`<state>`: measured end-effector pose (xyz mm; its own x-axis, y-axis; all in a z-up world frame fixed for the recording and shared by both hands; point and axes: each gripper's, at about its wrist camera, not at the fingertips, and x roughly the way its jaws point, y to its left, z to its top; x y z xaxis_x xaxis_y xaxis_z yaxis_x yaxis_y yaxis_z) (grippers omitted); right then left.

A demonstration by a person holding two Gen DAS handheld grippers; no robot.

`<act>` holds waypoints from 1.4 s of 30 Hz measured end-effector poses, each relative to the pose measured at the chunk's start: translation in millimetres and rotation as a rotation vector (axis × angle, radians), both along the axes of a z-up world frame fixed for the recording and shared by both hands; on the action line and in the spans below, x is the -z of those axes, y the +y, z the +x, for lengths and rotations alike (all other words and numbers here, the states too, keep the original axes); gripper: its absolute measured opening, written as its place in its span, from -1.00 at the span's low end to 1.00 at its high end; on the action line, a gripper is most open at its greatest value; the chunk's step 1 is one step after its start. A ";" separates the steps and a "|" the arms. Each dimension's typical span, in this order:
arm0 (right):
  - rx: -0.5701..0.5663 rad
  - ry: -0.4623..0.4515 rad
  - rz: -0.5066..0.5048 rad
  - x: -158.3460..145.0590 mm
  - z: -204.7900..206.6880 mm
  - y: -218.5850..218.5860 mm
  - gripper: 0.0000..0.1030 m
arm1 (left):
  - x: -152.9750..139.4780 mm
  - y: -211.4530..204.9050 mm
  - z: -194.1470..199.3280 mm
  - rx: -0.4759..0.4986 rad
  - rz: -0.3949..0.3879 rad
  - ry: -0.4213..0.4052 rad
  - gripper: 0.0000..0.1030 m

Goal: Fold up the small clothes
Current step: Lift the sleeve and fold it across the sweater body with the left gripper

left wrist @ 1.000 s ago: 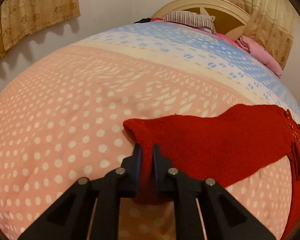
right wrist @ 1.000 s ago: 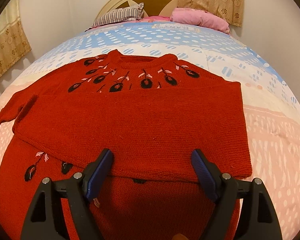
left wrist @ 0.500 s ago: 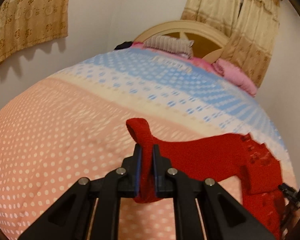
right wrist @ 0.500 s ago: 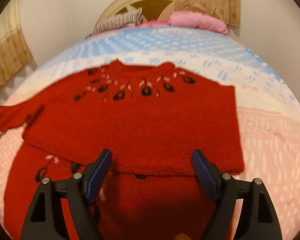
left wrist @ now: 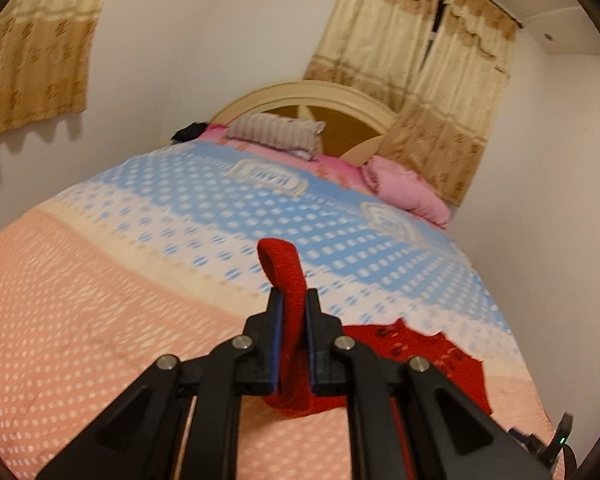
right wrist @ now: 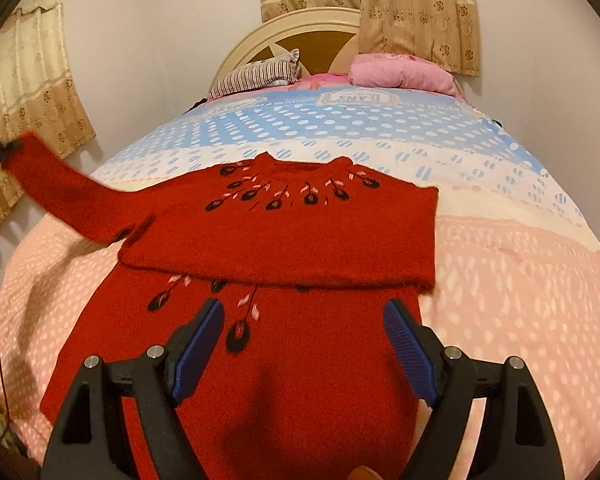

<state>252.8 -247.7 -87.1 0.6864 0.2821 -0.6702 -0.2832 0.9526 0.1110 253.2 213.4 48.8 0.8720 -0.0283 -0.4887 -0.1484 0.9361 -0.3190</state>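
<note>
Sweater (right wrist: 276, 232), red knit with dark leaf embroidery round the collar, lies flat on the dotted bedspread (right wrist: 520, 272) in the near half of the bed, collar toward the far headboard (right wrist: 300, 28). Its right sleeve is already laid across the chest as a broad band, its lower edge crossing the body just beyond my right gripper (right wrist: 304, 344). I hold that gripper low over the hem end with its jaws wide apart and nothing between them; the blue pads (right wrist: 406, 350) stand clear of the knit, so I judge it is parked in readiness rather than working. My left gripper (left wrist: 292, 320) has its jaws clamped tight on the cuff end of the left sleeve (left wrist: 286, 276), the cuff standing up beyond the fingertips. In the right wrist view that sleeve (right wrist: 64, 192) rises off the bed to the left, taut from the shoulder, which suits a carry across the chest to lie over the other sleeve. Gripping near the cuff gives me control of the whole length. Risk noted: pulling too hard could drag the body out of square. Pillows (right wrist: 260, 74) and a pink bundle (right wrist: 400, 74) at the far end are well apart from the work.
</note>
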 end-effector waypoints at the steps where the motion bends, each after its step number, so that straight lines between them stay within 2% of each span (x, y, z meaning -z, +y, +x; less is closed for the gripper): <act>1: -0.005 0.003 0.000 1.1 -5.6 -1.6 0.60 | -6.1 -9.8 3.6 0.017 0.003 -0.010 -0.79; 6: -0.008 0.012 -0.007 8.0 -25.1 -10.7 0.60 | -16.2 -43.7 19.4 0.073 -0.002 -0.024 -0.79; 13: 0.035 0.021 0.021 17.7 -40.8 -35.9 0.60 | -17.1 -87.8 48.1 0.145 -0.054 -0.023 -0.79; 19: 0.072 0.030 0.049 28.7 -43.7 -53.1 0.60 | -36.8 -141.4 53.9 0.213 -0.045 -0.064 -0.79; 24: 0.098 0.045 0.090 38.0 -45.7 -65.8 0.60 | -40.5 -186.2 62.3 0.274 -0.030 -0.079 -0.79; 27: 0.109 0.046 0.097 41.2 -47.3 -72.1 0.60 | -34.2 -212.6 70.2 0.305 -0.031 -0.067 -0.79; 34: 0.131 0.067 0.117 48.8 -47.4 -80.8 0.60 | 5.9 -279.4 93.3 0.375 -0.050 0.017 -0.79; 36: 0.130 0.068 0.117 50.2 -47.7 -80.1 0.60 | 17.6 -299.0 96.2 0.386 -0.030 0.039 -0.79; 37: 0.127 0.067 0.116 51.2 -48.6 -79.4 0.60 | 28.5 -313.5 98.4 0.382 0.004 0.049 -0.79; 40: 0.125 0.059 0.104 53.5 -48.8 -77.6 0.60 | 56.5 -344.7 102.9 0.388 0.077 0.107 -0.55; 42: 0.122 0.051 0.093 54.7 -49.3 -76.5 0.60 | 70.2 -358.8 100.8 0.377 0.158 0.129 -0.07</act>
<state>203.4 -324.2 -141.8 0.6855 0.2610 -0.6797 -0.1575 0.9646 0.2116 354.0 -145.4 -21.4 0.7462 -0.2492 -0.6173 0.1838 0.9684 -0.1686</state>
